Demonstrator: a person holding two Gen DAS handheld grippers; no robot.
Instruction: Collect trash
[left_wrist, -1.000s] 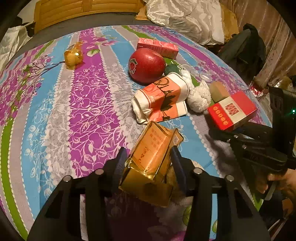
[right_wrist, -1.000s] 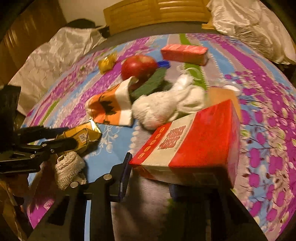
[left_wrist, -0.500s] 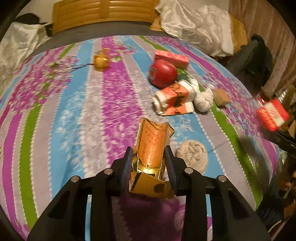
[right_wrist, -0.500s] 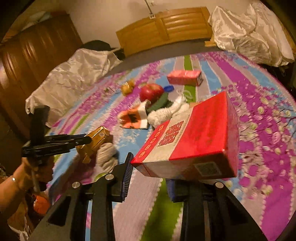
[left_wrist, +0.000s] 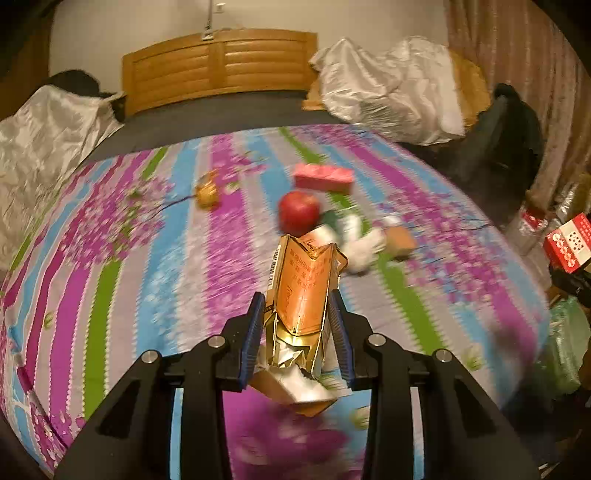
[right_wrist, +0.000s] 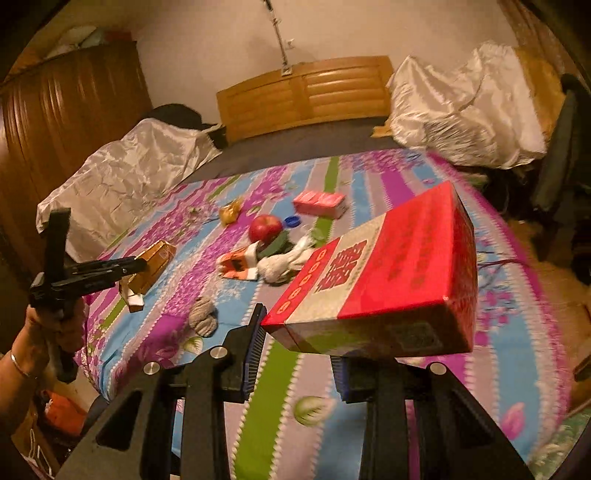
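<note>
Carrying clear of the bed (left_wrist: 110, 258): left gripper (left_wrist: 297, 332) clamping the crushed gold carton (left_wrist: 301, 295) between its pads, right gripper (right_wrist: 295, 343) pinching the red box (right_wrist: 388, 273) only by its near underside, so keeping both level and squeezing firmly.

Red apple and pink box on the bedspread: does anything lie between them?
Right wrist view: a small blue cap lies between the red apple and the pink box. Left wrist view is too blurred to show it.

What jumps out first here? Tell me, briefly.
The big red and white box fills the right wrist view, shut in the right gripper above the striped bedspread. In the left wrist view, the left gripper clamps a crumpled gold carton. Beyond it a red apple lies mid-bed.
</note>
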